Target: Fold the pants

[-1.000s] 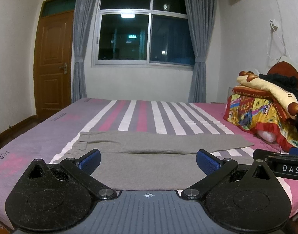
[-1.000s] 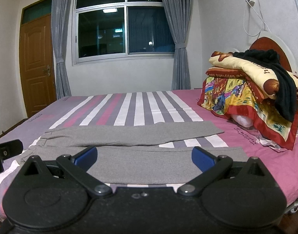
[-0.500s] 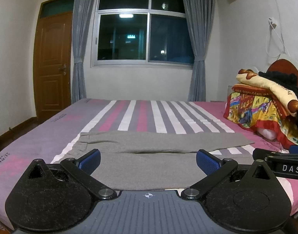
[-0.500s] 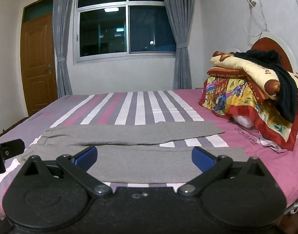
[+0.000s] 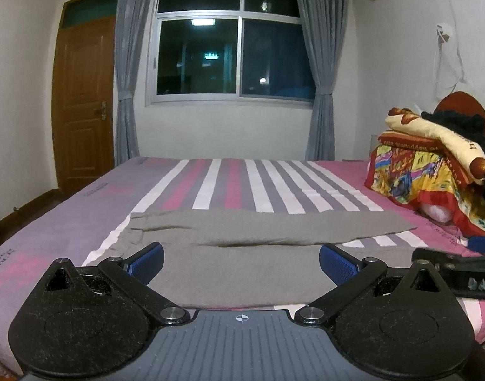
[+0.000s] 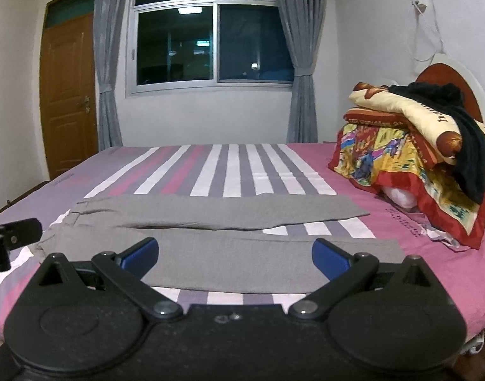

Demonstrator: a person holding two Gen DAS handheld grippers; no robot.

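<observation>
Left gripper (image 5: 241, 262): mine, jaws spread wide, blue pads (image 5: 147, 260) empty; it hovers level above the near edge of the bed, aimed across it toward the window.
Pants (image 6: 210, 241): grey, laid flat across the striped bed (image 6: 229, 165), waist toward my left, both legs running to my right. The legs lie side by side with a narrow dark gap between them near the crotch; the far leg angles slightly away at the cuff end.
Right gripper (image 6: 235, 258): mine, jaws likewise spread, pinching nothing; level, low over the near leg, just beside the left gripper, whose tip shows at the left edge of its view.
Pillow pile (image 6: 410, 152): bright bedding with a black garment on top, at the headboard, well apart from the cuffs.
Step in hand (judgement): nothing folded yet; the first fold looks to be one leg laid over the other.
How to do it well (judgement): take the near leg at two points, left gripper by the waistband corner, right gripper by the cuff. Pinch the top layers only, not the sheet. Lift both ends together, carry across evenly, match the outer seams, lay down without dragging.
Risk (judgement): soft knit will sag mid-leg and wrinkle if the ends rise unevenly.
</observation>
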